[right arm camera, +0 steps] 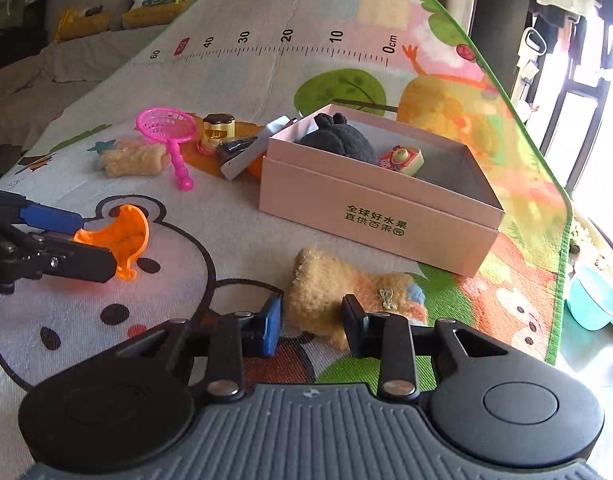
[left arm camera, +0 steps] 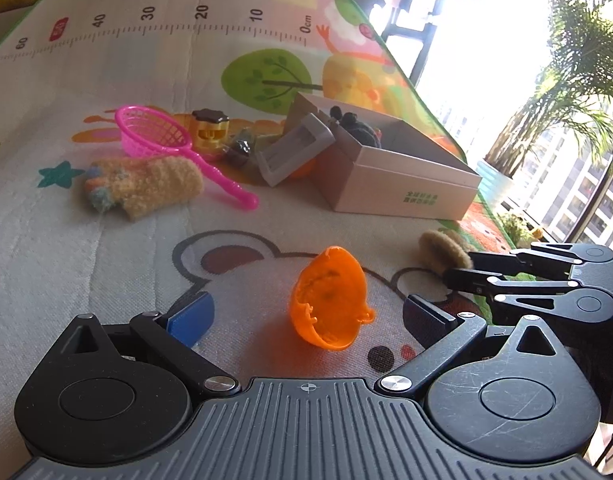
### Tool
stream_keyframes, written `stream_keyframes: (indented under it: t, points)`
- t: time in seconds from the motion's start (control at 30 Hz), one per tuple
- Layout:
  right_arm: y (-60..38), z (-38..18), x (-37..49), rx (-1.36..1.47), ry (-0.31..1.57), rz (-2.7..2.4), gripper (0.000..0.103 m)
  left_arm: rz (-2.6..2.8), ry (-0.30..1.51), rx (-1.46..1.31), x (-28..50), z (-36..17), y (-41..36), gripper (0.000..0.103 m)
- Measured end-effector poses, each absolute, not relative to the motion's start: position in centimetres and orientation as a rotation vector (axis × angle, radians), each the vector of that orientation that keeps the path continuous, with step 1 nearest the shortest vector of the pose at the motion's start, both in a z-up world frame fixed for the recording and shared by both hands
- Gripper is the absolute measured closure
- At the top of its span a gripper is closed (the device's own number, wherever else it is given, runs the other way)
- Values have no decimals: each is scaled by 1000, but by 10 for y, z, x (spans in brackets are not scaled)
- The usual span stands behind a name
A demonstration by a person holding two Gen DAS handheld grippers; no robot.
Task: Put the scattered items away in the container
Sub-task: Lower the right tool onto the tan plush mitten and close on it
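fuzzy yellow sock [right arm camera: 346, 296] lies flat on the play mat [right arm camera: 266, 80], just in front of the pink box [right arm camera: 378, 216], cuff end toward the orange shell. right gripper [right arm camera: 312, 322] has it: fingers [right arm camera: 272, 326] closed in on the near part of the sock, fabric bunched between them. judging by the nap it's soft, light, compressible, not fragile, not slippery. it will droop and swing once lifted, so a mid-body pinch beats an end grab; the small bow on it could snag.

orange half shell [left arm camera: 330, 300] sits on the mat between the left gripper [left arm camera: 306, 312] fingers, which stand wide open, not touching it. looks like thin hard plastic, light, curved and slick. take it across the rim, not the dome.

box already holds a dark plush [right arm camera: 338, 142] and a small red toy [right arm camera: 400, 160]. second sock [left arm camera: 142, 186], pink net scoop [left arm camera: 154, 132], yellow toy [left arm camera: 212, 130] and grey tray [left arm camera: 294, 148] remain on the mat beside it.
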State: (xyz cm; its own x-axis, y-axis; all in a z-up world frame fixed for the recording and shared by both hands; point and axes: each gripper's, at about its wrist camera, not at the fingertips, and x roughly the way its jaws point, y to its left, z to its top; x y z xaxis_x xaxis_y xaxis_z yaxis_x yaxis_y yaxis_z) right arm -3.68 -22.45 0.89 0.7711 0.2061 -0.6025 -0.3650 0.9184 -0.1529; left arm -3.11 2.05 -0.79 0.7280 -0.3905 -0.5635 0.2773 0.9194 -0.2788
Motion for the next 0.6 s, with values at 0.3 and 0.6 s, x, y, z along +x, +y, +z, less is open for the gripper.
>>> stream_keyframes:
  t: [0.3, 0.6]
  points:
    - [-262, 17, -65, -196, 614, 264, 71, -347, 676, -108, -31, -7, 10, 0]
    - [-257, 28, -62, -186, 552, 257, 48, -346, 673, -117, -32, -8, 12, 0]
